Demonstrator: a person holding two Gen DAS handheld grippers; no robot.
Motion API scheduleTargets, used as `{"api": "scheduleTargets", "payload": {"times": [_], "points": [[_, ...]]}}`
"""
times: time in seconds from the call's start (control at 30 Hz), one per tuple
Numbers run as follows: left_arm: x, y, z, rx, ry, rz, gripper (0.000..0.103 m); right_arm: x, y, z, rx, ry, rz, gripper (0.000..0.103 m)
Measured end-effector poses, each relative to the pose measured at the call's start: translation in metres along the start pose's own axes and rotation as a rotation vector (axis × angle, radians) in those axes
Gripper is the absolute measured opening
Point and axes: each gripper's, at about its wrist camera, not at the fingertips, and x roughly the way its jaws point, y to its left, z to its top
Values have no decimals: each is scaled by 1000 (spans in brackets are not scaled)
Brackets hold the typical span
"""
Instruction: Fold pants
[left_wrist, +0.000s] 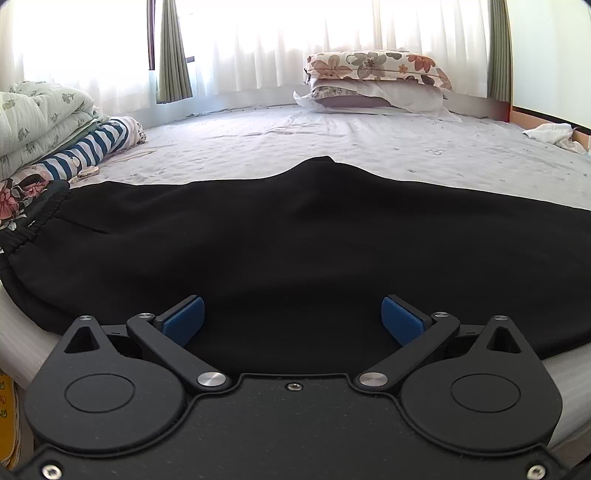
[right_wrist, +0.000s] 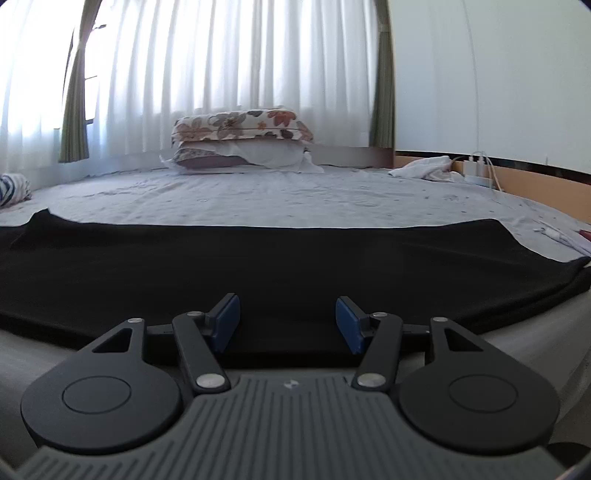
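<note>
Garment: black soft-fabric pants (left_wrist: 295, 236) lay spread flat along the near edge of the bed (left_wrist: 332, 136), running side to side across both wrist views (right_wrist: 295, 266).
Waistband: gathered elastic waistband (left_wrist: 33, 221) sat at the left end of the pants, touching the folded bedding there.
Hem end: the right end of the pants stopped short of the bed's right edge, seen in the right wrist view.
Bed surface: pale grey sheet, lightly wrinkled, bare beyond the far edge of the pants.
Left tongs (left_wrist: 293, 321): blue pads wide apart, held low over the near edge of the pants; black cloth lay between and under the pads, nothing gripped.
Right tongs (right_wrist: 288, 325): blue pads partly apart, a narrower gap than the left; low over the near edge of the pants, cloth below the gap, not pinched.
Far edge of bed: floral pillow (left_wrist: 376, 66) stacked on a white pillow, against the sheer white curtains (left_wrist: 277, 40).
Left edge of bed: folded pale green quilt (left_wrist: 37, 114) with a blue-and-white striped cloth (left_wrist: 96, 142) just beside it.
Right far corner: crumpled white cloth (right_wrist: 424, 168) near a white charger and cable (right_wrist: 480, 166).
</note>
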Motion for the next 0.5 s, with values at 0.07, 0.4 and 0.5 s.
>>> {"api": "scheduleTargets", "payload": {"times": [0.07,0.4,0.5], "points": [[0,1,0,2,-3,-2,103,3,-18,1,27,2,-46,68],[0,0,-1,5,-1,-1,103,13,-74,4,53,6,-227,64],[0,0,-1,3,0,-2,103,16,-88,7,70,8,-286,64]]}}
